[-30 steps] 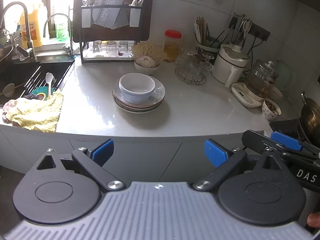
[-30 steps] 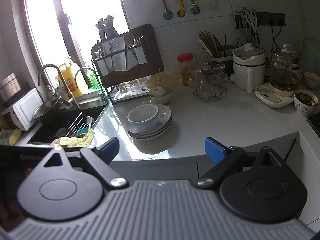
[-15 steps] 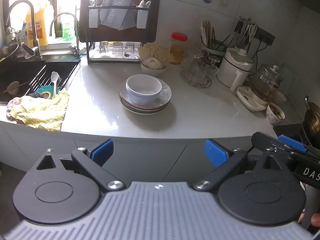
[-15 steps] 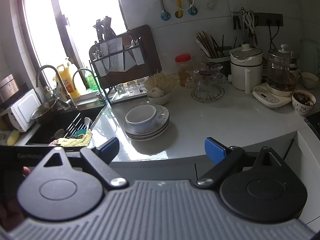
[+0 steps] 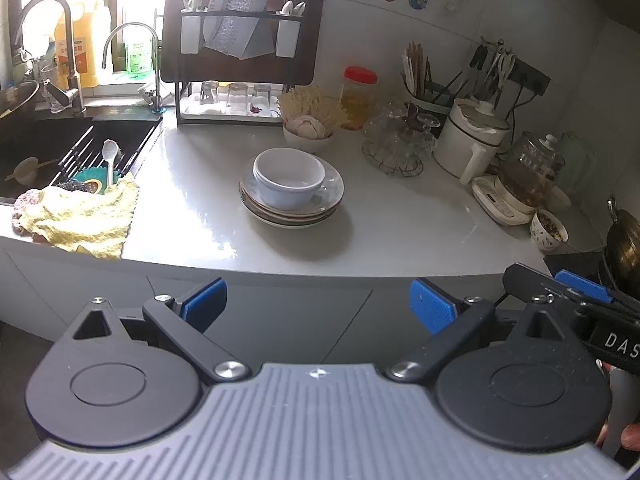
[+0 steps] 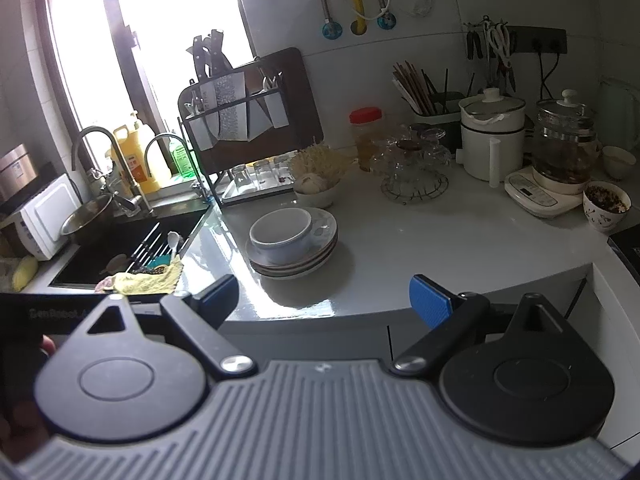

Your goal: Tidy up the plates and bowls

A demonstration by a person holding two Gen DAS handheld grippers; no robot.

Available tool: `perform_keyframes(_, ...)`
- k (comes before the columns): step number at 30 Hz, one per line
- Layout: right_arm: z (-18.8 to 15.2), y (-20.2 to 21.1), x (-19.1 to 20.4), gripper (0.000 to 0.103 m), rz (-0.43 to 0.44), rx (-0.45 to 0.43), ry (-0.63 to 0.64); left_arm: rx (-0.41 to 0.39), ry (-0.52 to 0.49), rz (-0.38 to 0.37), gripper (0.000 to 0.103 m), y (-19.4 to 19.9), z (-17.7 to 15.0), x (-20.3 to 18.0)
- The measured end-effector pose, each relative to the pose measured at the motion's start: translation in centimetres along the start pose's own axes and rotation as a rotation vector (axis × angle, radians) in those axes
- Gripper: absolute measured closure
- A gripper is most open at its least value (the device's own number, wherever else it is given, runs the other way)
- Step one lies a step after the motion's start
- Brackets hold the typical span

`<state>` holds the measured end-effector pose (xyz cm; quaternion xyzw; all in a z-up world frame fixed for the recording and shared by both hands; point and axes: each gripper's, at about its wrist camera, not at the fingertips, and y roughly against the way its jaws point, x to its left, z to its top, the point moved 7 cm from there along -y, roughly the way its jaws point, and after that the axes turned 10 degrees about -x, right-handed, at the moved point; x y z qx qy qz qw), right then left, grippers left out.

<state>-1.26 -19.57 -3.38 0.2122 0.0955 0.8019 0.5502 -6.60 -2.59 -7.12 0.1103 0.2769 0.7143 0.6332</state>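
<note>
Over the last second both of my views have crept closer to the worktop (image 5: 400,232) — the stack fills a bit more of each picture than it did, and the faucet and sink have slid outward in the left view. Nothing on the worktop itself has shifted. The white bowl (image 5: 289,178) sits inside the top plate of the stack of plates (image 5: 292,208), mid-worktop, between the sink side and the glass cake stand (image 5: 394,144), as before.

My left hand-held gripper (image 5: 318,306) is released, jaws wide, gripping nothing; the right hand-held gripper (image 6: 324,300) is likewise spread and empty, both short of the worktop's front edge. For the task, I judge this only as an approach — the stacked crockery fits either a tidy pile or one awaiting sorting.
</note>
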Motion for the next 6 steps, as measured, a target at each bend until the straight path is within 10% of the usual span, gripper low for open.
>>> perform_keyframes(6, 0.12, 0.11, 0.03, 0.009, -0.001, -0.004, 0.014, 0.001, -0.006, 0.001, 0.003, -0.15, -0.02, -0.06)
